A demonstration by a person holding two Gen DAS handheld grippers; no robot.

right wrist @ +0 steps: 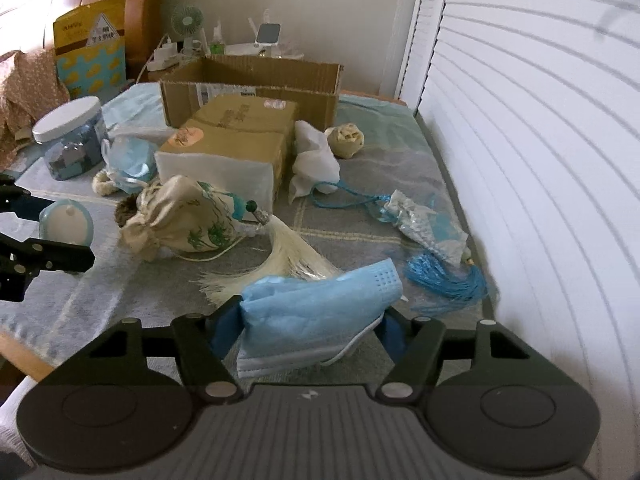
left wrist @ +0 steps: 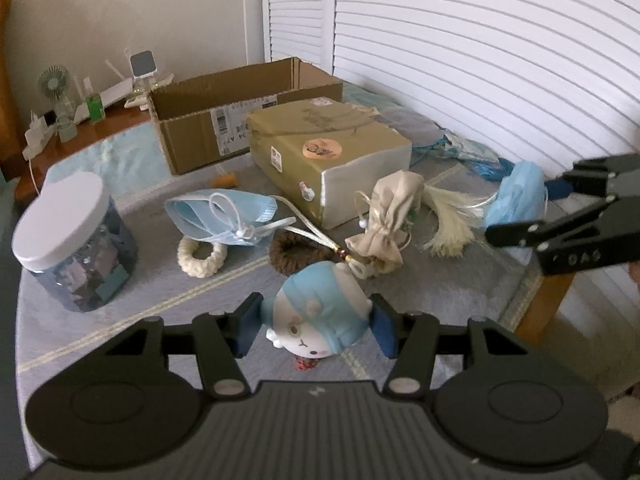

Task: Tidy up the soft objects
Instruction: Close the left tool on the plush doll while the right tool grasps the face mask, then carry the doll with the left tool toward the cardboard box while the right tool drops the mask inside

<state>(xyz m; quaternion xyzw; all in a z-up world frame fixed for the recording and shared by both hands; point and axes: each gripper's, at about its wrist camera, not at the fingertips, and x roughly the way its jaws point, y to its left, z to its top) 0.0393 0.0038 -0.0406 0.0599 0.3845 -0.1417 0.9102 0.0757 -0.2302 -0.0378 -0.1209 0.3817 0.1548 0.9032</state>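
My left gripper (left wrist: pixel 316 326) is shut on a soft blue-and-white doll (left wrist: pixel 320 312) and holds it just above the grey cloth. The doll also shows in the right wrist view (right wrist: pixel 66 222). My right gripper (right wrist: pixel 310 326) is shut on a folded blue face mask (right wrist: pixel 316 312), also seen in the left wrist view (left wrist: pixel 516 196). A second blue mask (left wrist: pixel 220 216), a cream scrunchie (left wrist: pixel 200 256), a brown scrunchie (left wrist: pixel 296 252), a beige drawstring pouch (right wrist: pixel 180 220) with a cream tassel (right wrist: pixel 280 256) lie on the cloth.
An open cardboard box (left wrist: pixel 224 108) stands at the back, a gold closed box (left wrist: pixel 324 152) before it. A white-lidded jar (left wrist: pixel 72 240) is at left. A silver-blue pouch with blue tassel (right wrist: pixel 432 236), white cloth (right wrist: pixel 312 160) and cream ball (right wrist: pixel 348 138) lie right. Louvred doors (right wrist: pixel 540 160) flank the table.
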